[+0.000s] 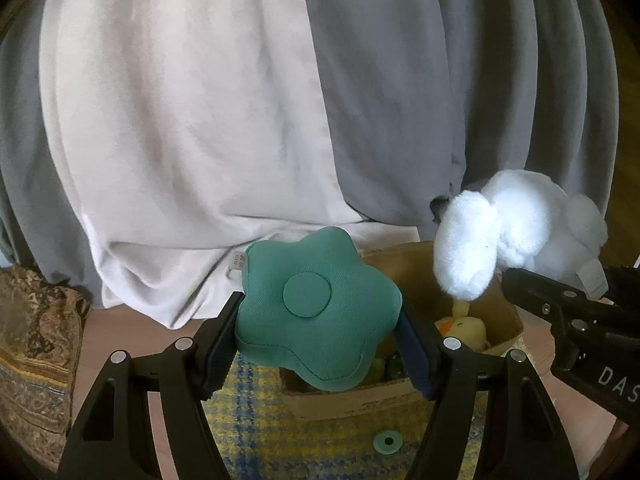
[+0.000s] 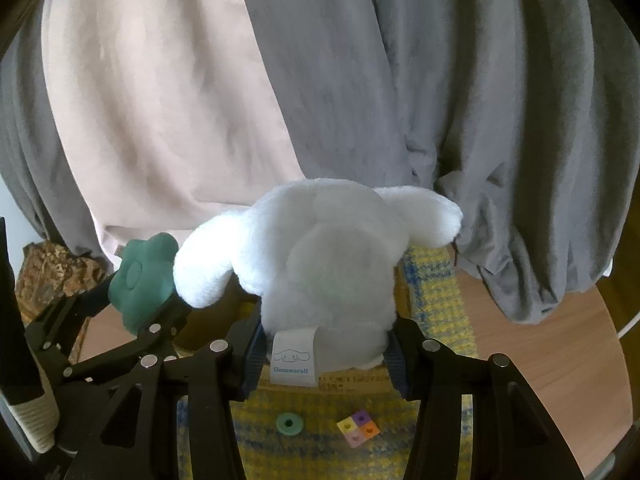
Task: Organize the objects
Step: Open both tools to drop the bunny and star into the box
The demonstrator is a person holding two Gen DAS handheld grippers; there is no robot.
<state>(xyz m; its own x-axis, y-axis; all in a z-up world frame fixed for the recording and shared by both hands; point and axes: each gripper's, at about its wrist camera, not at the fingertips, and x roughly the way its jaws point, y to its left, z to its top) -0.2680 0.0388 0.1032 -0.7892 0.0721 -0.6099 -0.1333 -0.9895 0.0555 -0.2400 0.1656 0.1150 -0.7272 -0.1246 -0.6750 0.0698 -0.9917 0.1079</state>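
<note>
Left gripper (image 1: 318,344) fingers pinch green flower cushion (image 1: 316,312) above cardboard box (image 1: 472,300). Right gripper (image 2: 326,346) fingers pinch white plush (image 2: 320,252) beside it. Risk: both crowd box, plush ear snags rim.

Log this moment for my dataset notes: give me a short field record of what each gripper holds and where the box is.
left gripper: shut on green flower cushion
right gripper: shut on white plush toy
cardboard box: below both, on yellow-blue checked mat
box contents: yellow plush
loose on mat: green ring, four-colour block
</note>
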